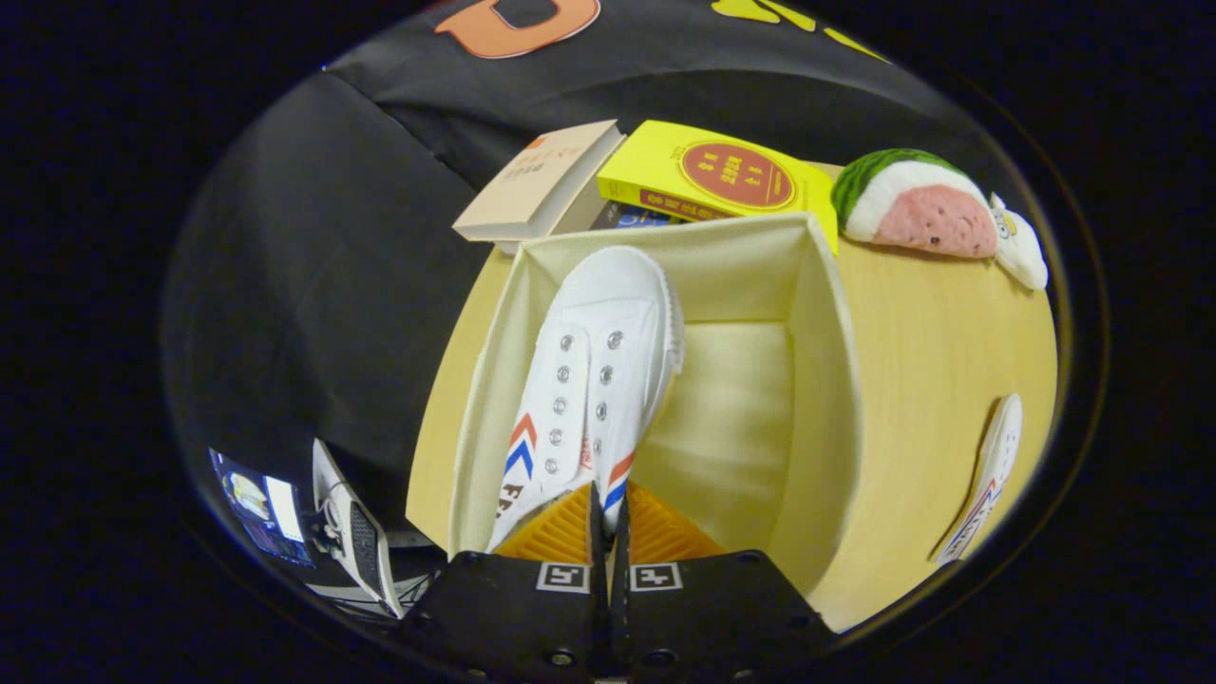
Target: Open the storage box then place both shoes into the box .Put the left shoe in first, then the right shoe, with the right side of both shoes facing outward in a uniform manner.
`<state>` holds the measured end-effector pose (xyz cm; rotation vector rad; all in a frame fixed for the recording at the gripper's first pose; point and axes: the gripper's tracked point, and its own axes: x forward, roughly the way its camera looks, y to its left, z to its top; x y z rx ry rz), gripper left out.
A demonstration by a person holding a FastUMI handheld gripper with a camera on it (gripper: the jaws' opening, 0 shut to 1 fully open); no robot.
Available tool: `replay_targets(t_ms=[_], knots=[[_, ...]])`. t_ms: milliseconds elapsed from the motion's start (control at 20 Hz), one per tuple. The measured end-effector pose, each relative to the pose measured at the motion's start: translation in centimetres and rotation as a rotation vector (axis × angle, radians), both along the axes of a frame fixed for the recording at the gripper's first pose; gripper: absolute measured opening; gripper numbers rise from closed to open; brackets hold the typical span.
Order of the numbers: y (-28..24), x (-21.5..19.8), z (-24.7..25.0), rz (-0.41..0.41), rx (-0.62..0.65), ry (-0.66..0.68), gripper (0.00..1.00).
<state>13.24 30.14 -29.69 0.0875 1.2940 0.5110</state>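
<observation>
- Gripper [606,518]: your two fingers are pressed close with only a thin slit between them, pinching the heel collar of the shoe; the grip sits at the rear, which I judge lets the toe go in first and hang free
- White shoe [594,380]: held over or inside the open box, toe pointing away from you toward the far wall, upper and eyelets facing the camera; it lies along the box's left wall, which would leave the right-hand half free for the second shoe. Whether the sole already rests on the floor of the box cannot be told, and the heel is hidden behind your fingers
- Storage box [826,399]: open, cream fabric walls standing up, on the wooden table [940,332]; its near wall is cut off by your fingers and no lid or flap can be made out
- Second shoe [988,480]: on the table well to the right of the box, lying on its side, seen edge-on and distorted; which shoe of the pair it is cannot be read
- Two books, beige [532,185] and yellow [722,176]: just beyond the box's far wall, a third item under them mostly hidden
- Watermelon plush [912,204]: far right of the table, clear of the work
- Beyond the table's left edge: cluttered equipment [351,541], too small to identify
</observation>
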Motion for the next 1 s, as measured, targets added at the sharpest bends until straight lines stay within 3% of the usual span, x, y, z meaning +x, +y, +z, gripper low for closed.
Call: replay_targets(t_ms=[200,450,550,600,650,900,1000], knots=[[1.7,0.5,-3.8,-0.029,-0.059,0.049,0.01],[3.3,-0.8,-4.8,0.008,-0.078,0.058,0.02],[2.7,-1.1,-4.3,0.011,-0.072,0.057,0.08],[2.2,-1.2,-4.3,0.01,-0.093,0.052,0.2],[1.9,-1.6,-3.8,0.015,-0.084,0.053,0.25],[0.7,-3.9,1.2,0.097,-0.012,0.033,0.91],[-0.1,-4.8,3.7,0.109,0.005,-0.006,0.97]])
